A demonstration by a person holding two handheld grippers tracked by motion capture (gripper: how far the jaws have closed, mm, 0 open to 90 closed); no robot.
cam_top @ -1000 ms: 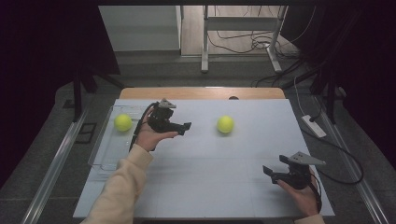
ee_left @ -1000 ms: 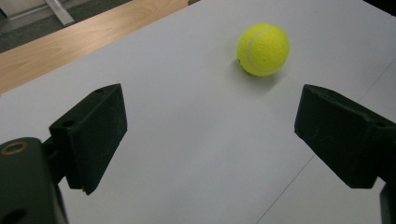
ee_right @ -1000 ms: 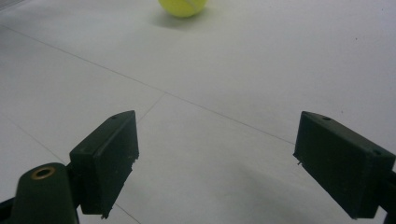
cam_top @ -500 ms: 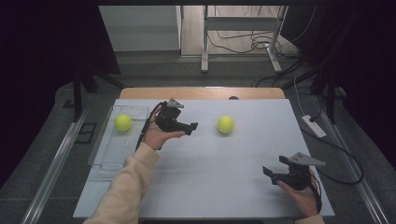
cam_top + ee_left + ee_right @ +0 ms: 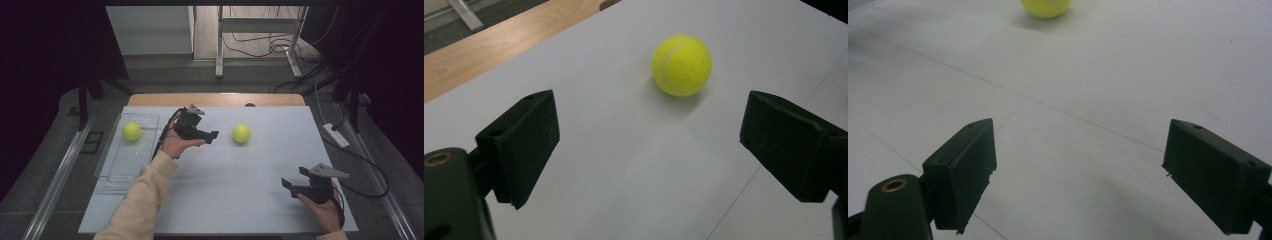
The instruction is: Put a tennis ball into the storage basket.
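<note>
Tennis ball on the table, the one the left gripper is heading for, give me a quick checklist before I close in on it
1. Left gripper jaws open wide enough for the ball: ok.
2. Tennis ball ahead of the jaws, roughly centred, not yet between them: ok.
3. Bare table between jaws and ball: ok.
4. Ball resting on the table: ok.
5. Right gripper open and apart from the ball, near the table's near right corner: ok.
6. Clear tray holds the other tennis ball, with room left: ok.
</note>
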